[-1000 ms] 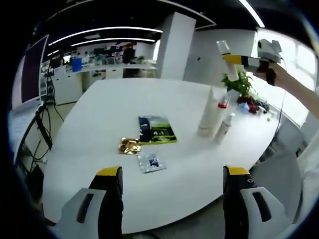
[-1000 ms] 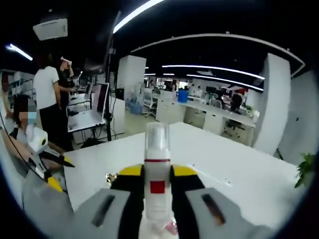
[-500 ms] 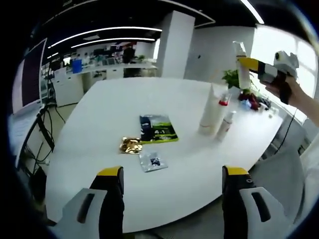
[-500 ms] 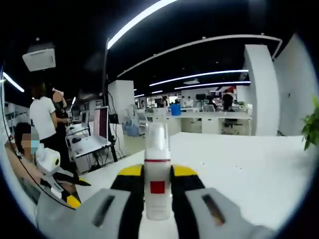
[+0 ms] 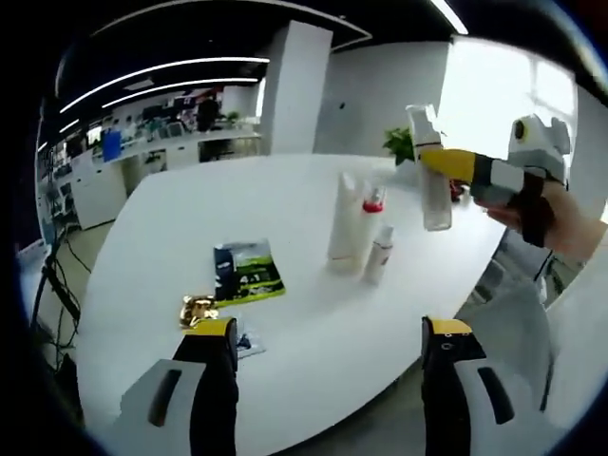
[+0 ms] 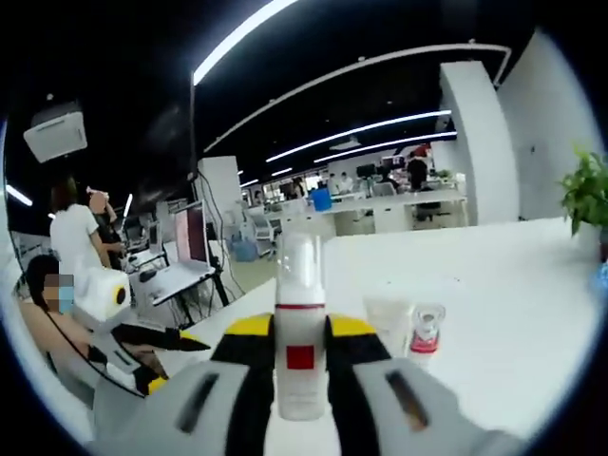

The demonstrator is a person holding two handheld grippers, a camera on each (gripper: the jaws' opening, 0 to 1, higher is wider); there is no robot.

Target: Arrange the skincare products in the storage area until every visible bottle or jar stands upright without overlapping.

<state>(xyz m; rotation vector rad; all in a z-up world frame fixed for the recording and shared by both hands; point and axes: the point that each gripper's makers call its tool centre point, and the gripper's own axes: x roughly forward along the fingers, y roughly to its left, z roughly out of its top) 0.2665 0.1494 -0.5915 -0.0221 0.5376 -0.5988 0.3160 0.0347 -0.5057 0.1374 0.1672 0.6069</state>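
My right gripper (image 6: 300,328) is shut on a white pump bottle (image 6: 300,366) with a clear cap and a red square label, held upright in the air. In the left gripper view that bottle (image 5: 434,198) hangs just right of and above a standing group: a tall white tube (image 5: 343,220), a red-capped bottle (image 5: 371,226) and a small white bottle (image 5: 380,255). The tube (image 6: 389,323) and red-capped bottle (image 6: 425,334) stand just beyond my right jaws. My left gripper (image 5: 328,331) is open over the table's near edge, holding nothing.
A green sachet (image 5: 247,271), a gold packet (image 5: 196,309) and a small silver packet (image 5: 245,340) lie on the white table (image 5: 285,190) left of the bottles. A potted plant (image 6: 584,190) stands at the far right. People stand by desks (image 6: 74,228) beyond the table.
My right gripper has carried the pump bottle down and closer to the standing group, which has come into the right gripper view. The left camera has shifted; its jaws stay open.
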